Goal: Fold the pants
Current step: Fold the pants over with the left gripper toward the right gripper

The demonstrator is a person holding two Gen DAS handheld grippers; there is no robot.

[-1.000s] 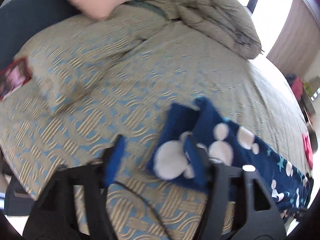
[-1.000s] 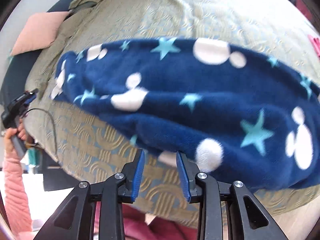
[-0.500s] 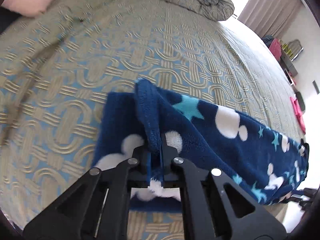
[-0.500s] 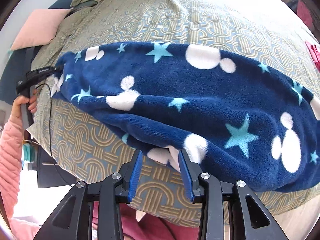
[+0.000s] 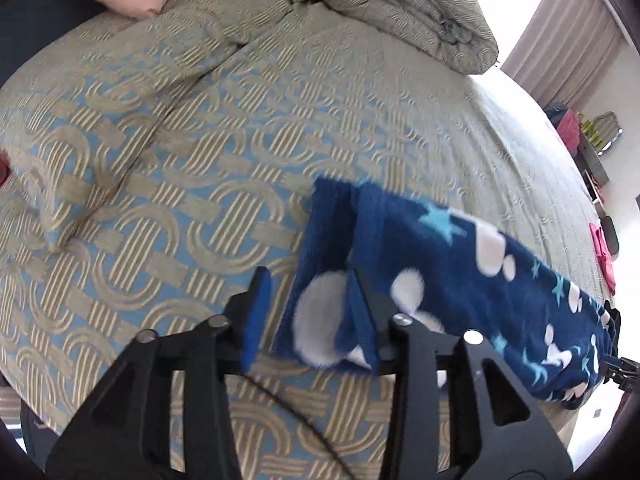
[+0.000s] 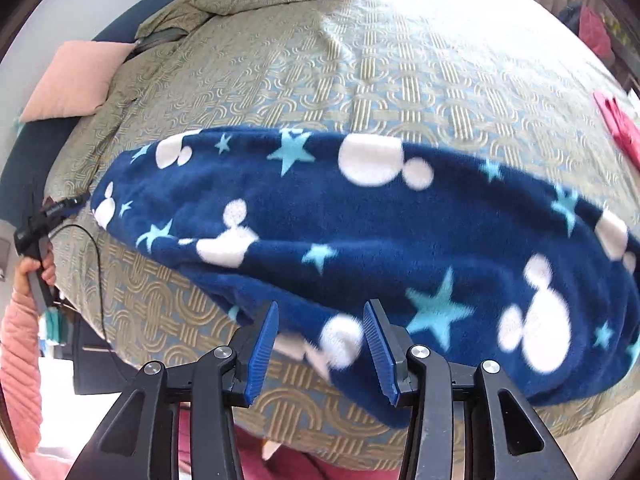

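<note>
Dark blue fleece pants (image 5: 440,272) with white mouse shapes and teal stars lie folded lengthwise across the bed. In the left wrist view my left gripper (image 5: 308,316) is at their leg end. Its jaws are opening, and the hem lies between them against the right finger (image 5: 362,312), clear of the left pad. In the right wrist view the pants (image 6: 320,216) stretch from left to right. My right gripper (image 6: 320,340) straddles their near edge. Its jaws are opening, with a fold of fleece loose between the pads.
The patterned bedspread (image 5: 200,160) covers the whole bed. A crumpled duvet (image 5: 400,8) and a pink pillow (image 6: 72,80) lie at the head end. A pink item (image 6: 618,128) sits at the right edge. A hand in a pink sleeve (image 6: 36,272) holds the left gripper.
The left gripper stood open beside the hem, then shut on it half a second ago, and has since opened again and drawn back. The right jaws have widened over the near edge.
</note>
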